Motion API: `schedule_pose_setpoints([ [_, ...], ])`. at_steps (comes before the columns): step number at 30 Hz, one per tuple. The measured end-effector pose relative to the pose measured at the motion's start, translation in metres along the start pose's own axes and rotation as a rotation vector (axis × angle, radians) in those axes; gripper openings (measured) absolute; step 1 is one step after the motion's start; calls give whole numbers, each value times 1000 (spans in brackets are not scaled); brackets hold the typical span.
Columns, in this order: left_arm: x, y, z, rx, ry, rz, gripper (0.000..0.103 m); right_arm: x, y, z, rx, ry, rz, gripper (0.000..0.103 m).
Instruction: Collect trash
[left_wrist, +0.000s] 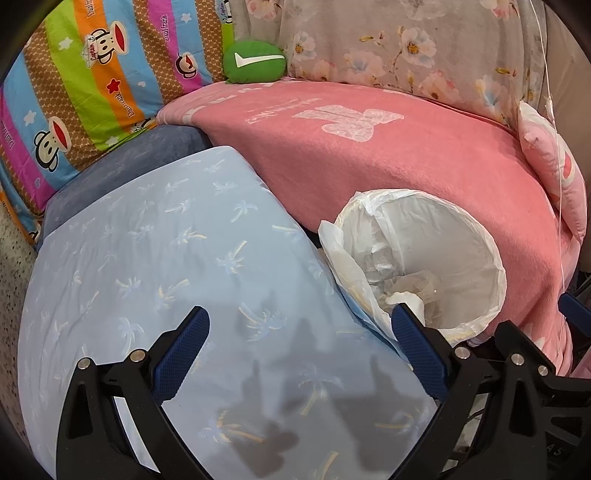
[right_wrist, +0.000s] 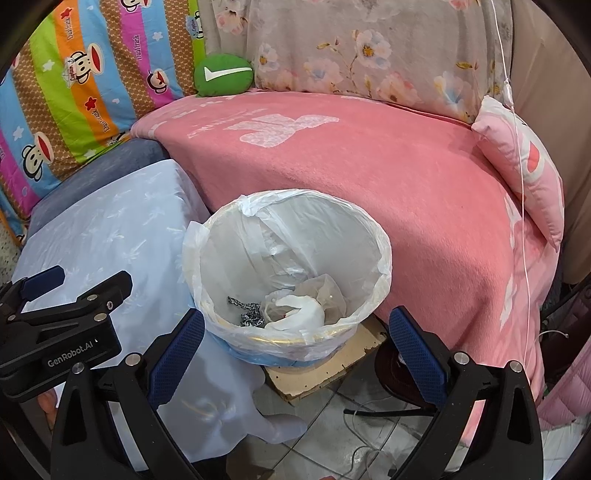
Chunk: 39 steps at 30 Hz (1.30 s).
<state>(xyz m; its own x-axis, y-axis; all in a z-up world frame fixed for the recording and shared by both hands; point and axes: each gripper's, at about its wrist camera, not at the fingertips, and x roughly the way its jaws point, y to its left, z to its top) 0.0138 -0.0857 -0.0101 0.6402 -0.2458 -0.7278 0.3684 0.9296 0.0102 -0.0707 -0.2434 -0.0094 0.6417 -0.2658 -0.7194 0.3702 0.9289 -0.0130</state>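
Note:
A round bin lined with a white plastic bag (right_wrist: 369, 229) stands on a wooden board between the light blue cloth and the pink blanket. Inside lie crumpled white wrappers (right_wrist: 299, 308) and a black-and-white scrap (right_wrist: 249, 314). My right gripper (right_wrist: 295, 338) is open and empty, its jaws either side of the bin's near rim, above it. My left gripper (left_wrist: 301, 341) is open and empty over the light blue cloth (left_wrist: 147, 258), left of the bin (left_wrist: 487, 258). The left gripper also shows in the right wrist view (right_wrist: 40, 284).
A pink blanket (right_wrist: 369, 158) covers the seat behind the bin. A green cushion (right_wrist: 223, 75), a striped monkey-print cover (right_wrist: 74, 92) and a floral cover (right_wrist: 369, 48) lie at the back. A pink pillow (right_wrist: 524, 162) lies right. Cables (right_wrist: 369, 410) run over the tiled floor.

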Motion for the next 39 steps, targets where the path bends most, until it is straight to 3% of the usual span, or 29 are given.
schedule_pose_setpoints([
  [39, 0, -2, -1, 2, 0, 3, 95, 0, -4, -2, 6, -1, -2, 98],
])
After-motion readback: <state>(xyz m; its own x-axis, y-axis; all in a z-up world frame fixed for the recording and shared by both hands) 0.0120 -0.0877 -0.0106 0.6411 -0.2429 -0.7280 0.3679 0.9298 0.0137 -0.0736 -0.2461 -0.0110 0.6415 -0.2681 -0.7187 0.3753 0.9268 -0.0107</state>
